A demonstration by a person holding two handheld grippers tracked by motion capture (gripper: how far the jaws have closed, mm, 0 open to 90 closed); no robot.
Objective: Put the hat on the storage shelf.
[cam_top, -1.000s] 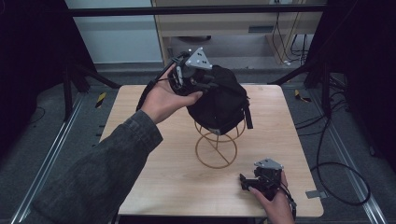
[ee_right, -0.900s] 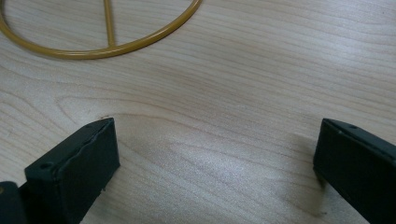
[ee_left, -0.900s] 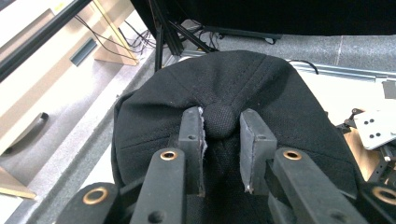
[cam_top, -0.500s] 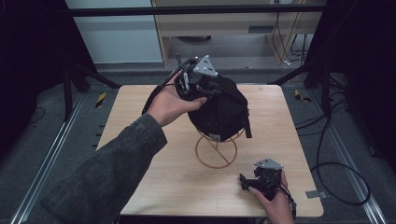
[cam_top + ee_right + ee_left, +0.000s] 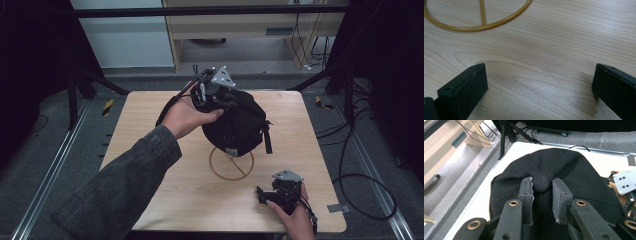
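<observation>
A black cap (image 5: 237, 127) sits over the top of a gold wire stand (image 5: 231, 165) in the middle of the table. My left gripper (image 5: 231, 101) comes at it from the upper left. In the left gripper view, my left gripper (image 5: 542, 185) is shut on the cap (image 5: 554, 162), pinching the crown at its round top button (image 5: 541, 183). At the table's front right, my right gripper (image 5: 262, 193) rests low on the wood. Its jaws (image 5: 539, 82) stand wide open over bare wood, with the stand's base ring (image 5: 481, 23) just ahead.
The wooden table (image 5: 150, 130) has bare room on its left and along its front edge. A strap (image 5: 267, 140) hangs from the cap's right side. Dark frame legs, cables and a shelf unit stand on the floor beyond the table.
My left gripper has carried the cap a little to the right and down, so it now sits lower over the stand. The right gripper has not moved.
</observation>
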